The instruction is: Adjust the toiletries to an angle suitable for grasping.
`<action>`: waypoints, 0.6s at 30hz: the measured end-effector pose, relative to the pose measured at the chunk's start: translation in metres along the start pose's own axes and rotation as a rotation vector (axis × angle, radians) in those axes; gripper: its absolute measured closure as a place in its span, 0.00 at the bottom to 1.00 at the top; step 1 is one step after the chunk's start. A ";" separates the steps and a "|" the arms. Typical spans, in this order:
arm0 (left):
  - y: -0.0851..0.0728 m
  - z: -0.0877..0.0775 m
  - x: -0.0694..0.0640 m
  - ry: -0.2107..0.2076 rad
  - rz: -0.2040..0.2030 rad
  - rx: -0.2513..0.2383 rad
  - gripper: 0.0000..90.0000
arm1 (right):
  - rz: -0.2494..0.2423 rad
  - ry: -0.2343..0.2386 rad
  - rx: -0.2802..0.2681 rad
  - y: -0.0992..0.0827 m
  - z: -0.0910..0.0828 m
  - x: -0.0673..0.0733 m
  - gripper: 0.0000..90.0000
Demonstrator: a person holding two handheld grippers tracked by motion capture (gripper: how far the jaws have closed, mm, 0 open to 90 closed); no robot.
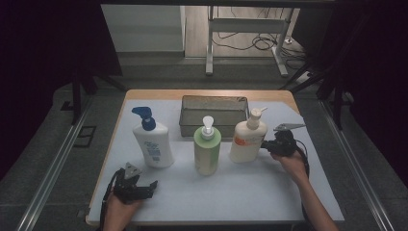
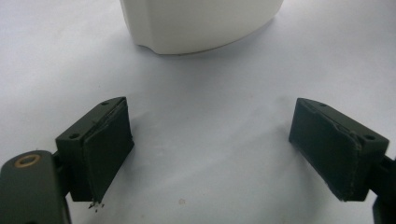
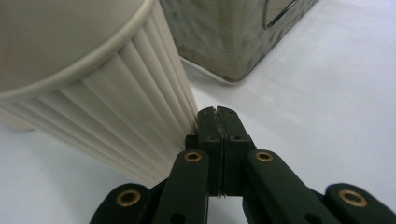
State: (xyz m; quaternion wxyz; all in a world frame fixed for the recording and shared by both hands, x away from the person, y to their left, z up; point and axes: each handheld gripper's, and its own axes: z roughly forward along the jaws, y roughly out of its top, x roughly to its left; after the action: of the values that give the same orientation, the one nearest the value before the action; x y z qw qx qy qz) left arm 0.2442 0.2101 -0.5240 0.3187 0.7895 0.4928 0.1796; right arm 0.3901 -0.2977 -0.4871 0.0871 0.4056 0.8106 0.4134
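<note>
Black jaws of the right gripper (image 3: 217, 112) are pressed together, empty, their tips touching the cream pump bottle (image 3: 93, 93); the left gripper (image 2: 210, 144) gapes wide, empty.

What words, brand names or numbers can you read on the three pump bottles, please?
White bottle with blue pump: blue label print, too small and blurred to read.
Cream bottle: orange label patch, lettering unreadable.
Green bottle: no print that can be made out.
Nothing here is legible enough to quote.
</note>
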 end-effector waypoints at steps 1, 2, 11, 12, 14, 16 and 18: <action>0.000 0.000 0.000 0.000 0.000 0.000 0.14 | -0.003 0.000 0.000 -0.001 0.000 0.001 0.99; 0.000 0.000 0.000 0.000 0.000 0.000 0.14 | -0.007 0.004 0.001 -0.002 -0.001 0.002 0.99; 0.000 0.000 0.000 0.000 0.000 0.000 0.14 | -0.031 0.016 0.001 -0.008 -0.005 0.011 0.99; 0.000 0.000 0.000 0.000 0.000 0.001 0.14 | -0.034 0.017 0.001 -0.009 -0.006 0.013 0.99; 0.000 0.000 0.000 0.000 0.000 0.001 0.14 | -0.038 0.022 0.002 -0.010 -0.007 0.015 0.98; 0.000 0.000 0.000 0.000 0.000 0.000 0.14 | -0.044 0.024 0.001 -0.012 -0.008 0.017 0.98; 0.000 0.000 0.000 0.000 0.000 0.001 0.14 | -0.045 0.030 0.001 -0.014 -0.009 0.020 0.98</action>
State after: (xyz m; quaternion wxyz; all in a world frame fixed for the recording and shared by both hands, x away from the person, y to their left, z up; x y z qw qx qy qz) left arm 0.2442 0.2101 -0.5239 0.3183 0.7896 0.4930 0.1795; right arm 0.3642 -0.2931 -0.4879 0.0839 0.3812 0.8208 0.4171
